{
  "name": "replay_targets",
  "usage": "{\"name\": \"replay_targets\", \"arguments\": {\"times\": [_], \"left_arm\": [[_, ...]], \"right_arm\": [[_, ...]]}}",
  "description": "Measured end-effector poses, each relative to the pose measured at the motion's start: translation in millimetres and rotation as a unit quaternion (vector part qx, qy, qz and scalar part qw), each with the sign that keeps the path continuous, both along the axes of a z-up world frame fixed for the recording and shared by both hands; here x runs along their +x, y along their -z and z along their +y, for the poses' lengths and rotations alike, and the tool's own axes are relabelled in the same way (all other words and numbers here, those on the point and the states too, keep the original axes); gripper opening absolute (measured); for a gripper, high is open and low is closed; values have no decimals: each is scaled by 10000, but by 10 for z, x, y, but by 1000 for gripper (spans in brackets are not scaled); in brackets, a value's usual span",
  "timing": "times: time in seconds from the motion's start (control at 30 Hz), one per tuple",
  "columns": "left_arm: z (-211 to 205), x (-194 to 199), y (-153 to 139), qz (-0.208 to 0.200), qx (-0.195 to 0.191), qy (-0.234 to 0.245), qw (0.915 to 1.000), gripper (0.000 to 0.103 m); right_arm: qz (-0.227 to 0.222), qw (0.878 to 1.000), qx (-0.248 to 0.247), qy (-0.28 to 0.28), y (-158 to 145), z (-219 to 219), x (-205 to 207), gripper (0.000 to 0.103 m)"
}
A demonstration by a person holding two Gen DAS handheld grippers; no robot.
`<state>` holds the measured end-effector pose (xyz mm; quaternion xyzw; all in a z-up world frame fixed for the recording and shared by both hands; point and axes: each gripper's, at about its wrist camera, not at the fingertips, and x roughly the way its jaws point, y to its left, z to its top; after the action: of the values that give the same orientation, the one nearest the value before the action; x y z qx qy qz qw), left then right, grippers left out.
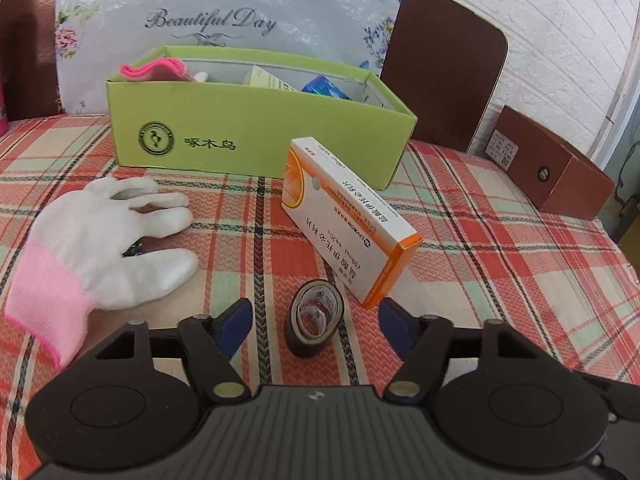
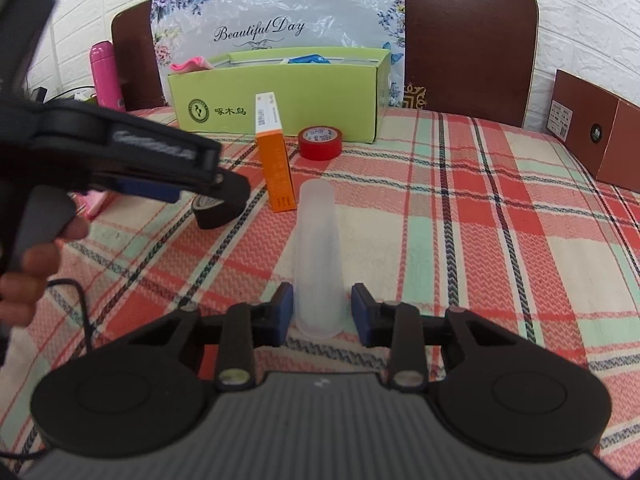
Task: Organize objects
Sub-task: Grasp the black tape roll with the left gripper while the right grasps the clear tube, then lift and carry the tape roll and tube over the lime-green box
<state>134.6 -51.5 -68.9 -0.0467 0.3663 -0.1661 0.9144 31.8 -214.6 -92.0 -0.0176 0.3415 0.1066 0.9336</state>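
Left gripper (image 1: 314,320) jaws wide apart, right gripper (image 2: 319,312) jaws narrowed, both angled downward

Brown chairs (image 2: 468,36), floral bag (image 1: 224,12), checked tablecloth (image 2: 480,208)

Black tape roll (image 1: 314,322) upright, cup (image 2: 318,260) inverted

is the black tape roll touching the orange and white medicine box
Apart. The left wrist view shows a strip of plaid cloth between the black tape roll and the near corner of the medicine box.
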Motion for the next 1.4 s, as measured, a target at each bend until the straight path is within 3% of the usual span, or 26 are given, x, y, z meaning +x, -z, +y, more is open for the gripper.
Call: {"name": "replay_targets", "arguments": {"times": [0.13, 0.2, 0.4, 0.57, 0.9, 1.1, 1.4], "left_arm": [[-50, 76, 59, -12, 208, 63, 9998, 39], [-36, 66, 57, 7, 220, 115, 9997, 34], [75, -190, 21, 182, 226, 143, 9995, 34], [203, -388, 18, 334, 88, -73, 9994, 34], [203, -408, 6, 353, 138, -99, 9992, 33], [190, -417, 28, 325, 150, -120, 9993, 34], [195, -410, 35, 348, 132, -111, 9992, 34]], "right_arm": [[35, 10000, 32, -25, -13, -25, -76, 26], [59, 10000, 46, -50, -24, -34, -106, 26], [136, 9996, 92, -226, -78, -55, -150, 27], [124, 9997, -41, -203, -66, -19, 14, 35], [86, 9998, -47, -181, -37, 69, 291, 35], [37, 9998, -80, -168, -2, 108, 336, 42], [-6, 9998, -140, -139, 9, 103, 274, 31]]}}
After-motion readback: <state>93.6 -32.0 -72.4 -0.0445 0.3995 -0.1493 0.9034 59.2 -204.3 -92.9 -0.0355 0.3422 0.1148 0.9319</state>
